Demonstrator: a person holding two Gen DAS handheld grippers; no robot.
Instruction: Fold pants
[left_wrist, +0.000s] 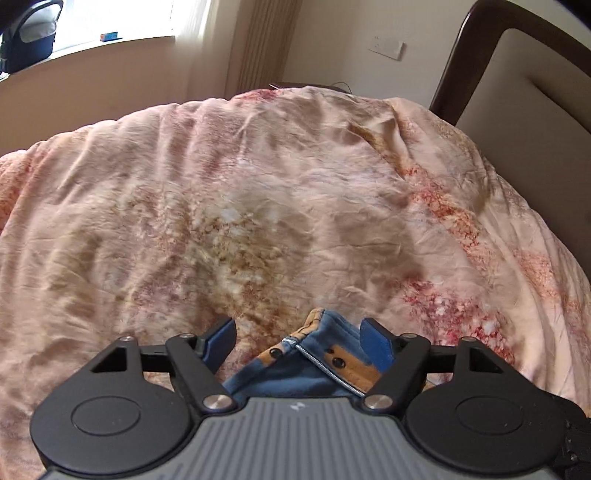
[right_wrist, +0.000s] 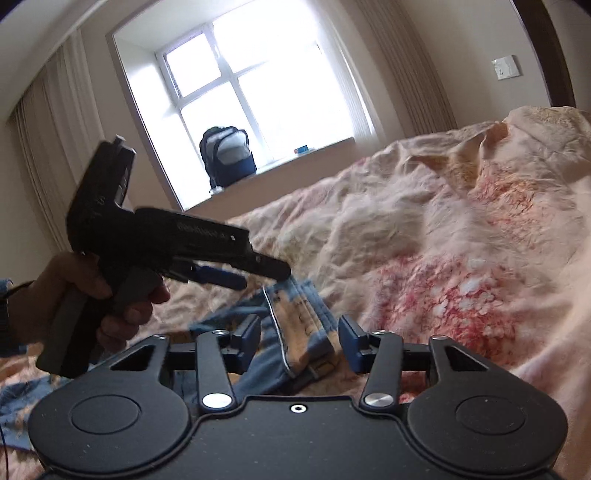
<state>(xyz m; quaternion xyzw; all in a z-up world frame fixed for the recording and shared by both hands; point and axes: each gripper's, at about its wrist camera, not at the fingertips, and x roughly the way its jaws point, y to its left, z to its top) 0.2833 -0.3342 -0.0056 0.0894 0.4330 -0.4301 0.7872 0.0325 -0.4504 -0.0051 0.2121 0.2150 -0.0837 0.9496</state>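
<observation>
One pair of blue jeans (right_wrist: 291, 332) is seen on the bed, lying on a rumpled floral duvet (left_wrist: 295, 192), with the open waistband, its tan lining, the zip and two dark studs turned up toward the cameras. The denim is judged soft but fairly heavy and thick at the waistband, so it should drape and drag rather than slide; the doubled waistband edge is judged the firmest place to be gripped, one side for each claw.

Two claws are counted. The left claw (left_wrist: 301, 332) is held wide, the waistband lying between its blue pads, with the right-hand pad at or just touching the cloth and nothing clamped. The right claw (right_wrist: 299, 341) is set astride the waistband in a narrower gap, but bare space shows beside each pad, so no grip is yet made. In the right wrist view the left claw is held by a hand (right_wrist: 92, 291) above the jeans.

One backpack (right_wrist: 227, 155) is seen on the window sill.
</observation>
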